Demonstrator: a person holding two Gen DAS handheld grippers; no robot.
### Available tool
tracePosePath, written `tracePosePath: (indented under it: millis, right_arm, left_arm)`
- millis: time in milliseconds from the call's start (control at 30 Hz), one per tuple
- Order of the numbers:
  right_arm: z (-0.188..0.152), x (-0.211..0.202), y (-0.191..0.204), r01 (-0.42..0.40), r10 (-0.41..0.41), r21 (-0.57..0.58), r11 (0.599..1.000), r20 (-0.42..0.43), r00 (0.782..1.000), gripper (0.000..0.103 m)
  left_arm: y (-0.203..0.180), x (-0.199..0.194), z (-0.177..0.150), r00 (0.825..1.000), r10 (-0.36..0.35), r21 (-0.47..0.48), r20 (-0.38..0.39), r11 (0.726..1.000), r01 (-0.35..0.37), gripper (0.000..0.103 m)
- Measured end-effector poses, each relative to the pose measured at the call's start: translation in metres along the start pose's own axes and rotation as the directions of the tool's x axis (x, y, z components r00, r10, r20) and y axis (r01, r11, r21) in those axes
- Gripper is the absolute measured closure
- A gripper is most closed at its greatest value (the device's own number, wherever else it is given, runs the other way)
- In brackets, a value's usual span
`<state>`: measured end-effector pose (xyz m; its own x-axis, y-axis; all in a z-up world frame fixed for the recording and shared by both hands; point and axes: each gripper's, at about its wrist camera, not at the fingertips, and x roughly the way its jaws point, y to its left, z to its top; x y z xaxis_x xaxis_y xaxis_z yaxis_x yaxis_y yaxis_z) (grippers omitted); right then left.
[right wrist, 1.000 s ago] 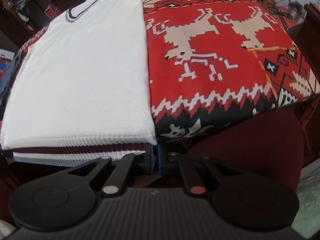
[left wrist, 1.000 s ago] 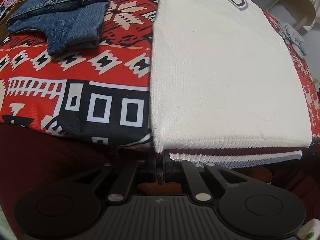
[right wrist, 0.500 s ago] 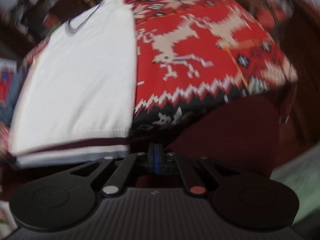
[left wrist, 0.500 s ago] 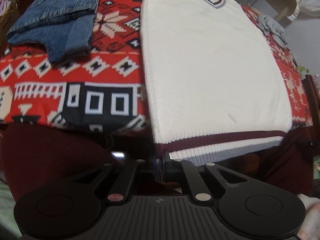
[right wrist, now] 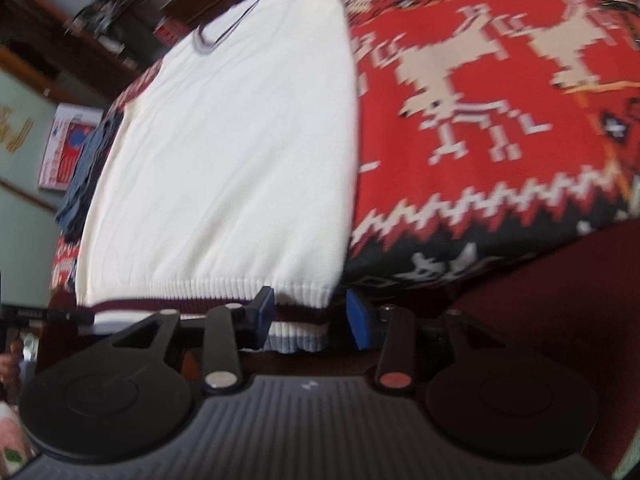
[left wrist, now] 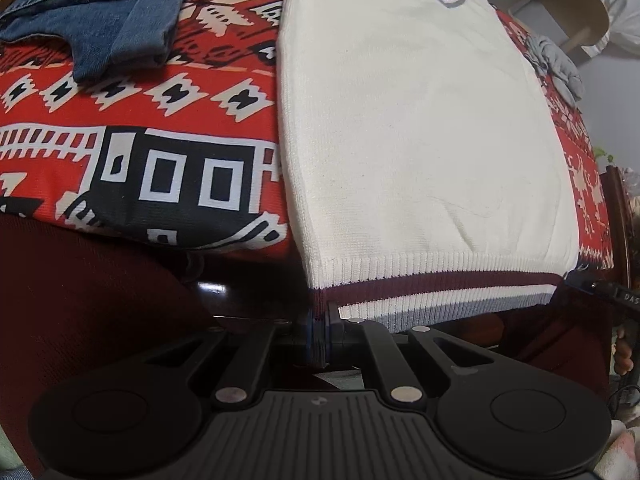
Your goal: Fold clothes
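Cream knit fills the space ahead of both sets of fingers: the sweater [left wrist: 420, 128] lies flat on a red patterned blanket [left wrist: 132, 128] that covers the surface, its V-neck at the far end and its ribbed hem, banded in maroon and grey, hanging over the near edge toward me. My left gripper [left wrist: 318, 334] has its fingers pressed together on the maroon band at the hem's left corner, so that corner sits right between the tips. My right gripper [right wrist: 310, 320] has its fingers spread apart, blue pads showing, and the hem's right corner hangs in the gap between them; the left finger [right wrist: 262, 308] overlaps the ribbing, while the right finger [right wrist: 360, 320] sits just beside the sweater's edge. This view is motion-blurred, so I cannot tell whether either pad actually touches the knit. Beyond my left fingers and off to their left, folded jeans [left wrist: 104, 12] lie on the blanket, well apart from the sweater. Past the sweater's right edge a small grey cloth [left wrist: 556, 64] rests on the blanket.
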<state>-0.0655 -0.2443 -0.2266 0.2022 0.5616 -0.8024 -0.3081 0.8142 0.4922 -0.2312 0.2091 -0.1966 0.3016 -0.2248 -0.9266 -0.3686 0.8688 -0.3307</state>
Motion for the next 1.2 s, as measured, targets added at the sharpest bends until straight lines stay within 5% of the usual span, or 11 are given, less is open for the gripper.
tracePosePath:
  millis: [433, 833, 900, 1200]
  right_arm:
    - [0.002, 0.021, -0.018, -0.197, 0.198, 0.032, 0.98, -0.02, 0.98, 0.058]
    - [-0.008, 0.002, -0.035, -0.428, 0.417, 0.201, 0.881, 0.095, 0.904, 0.06]
    - [-0.006, 0.007, -0.029, -0.396, 0.388, 0.199, 0.897, 0.077, 0.918, 0.078]
    - [-0.007, 0.015, -0.018, -0.245, 0.246, 0.197, 0.949, 0.016, 0.969, 0.079]
  left_arm:
    - [-0.005, 0.014, 0.006, 0.999, 0.01, 0.012, -0.031, 1.0, -0.009, 0.097]
    - [-0.006, 0.016, 0.009, 0.999, 0.001, 0.01, -0.034, 1.0, -0.001, 0.096]
    - [-0.006, 0.017, 0.008, 0.999, 0.001, 0.012, -0.034, 1.0, 0.0, 0.096]
    - [-0.002, 0.016, 0.009, 0.999, -0.015, 0.001, -0.032, 1.0, 0.015, 0.096]
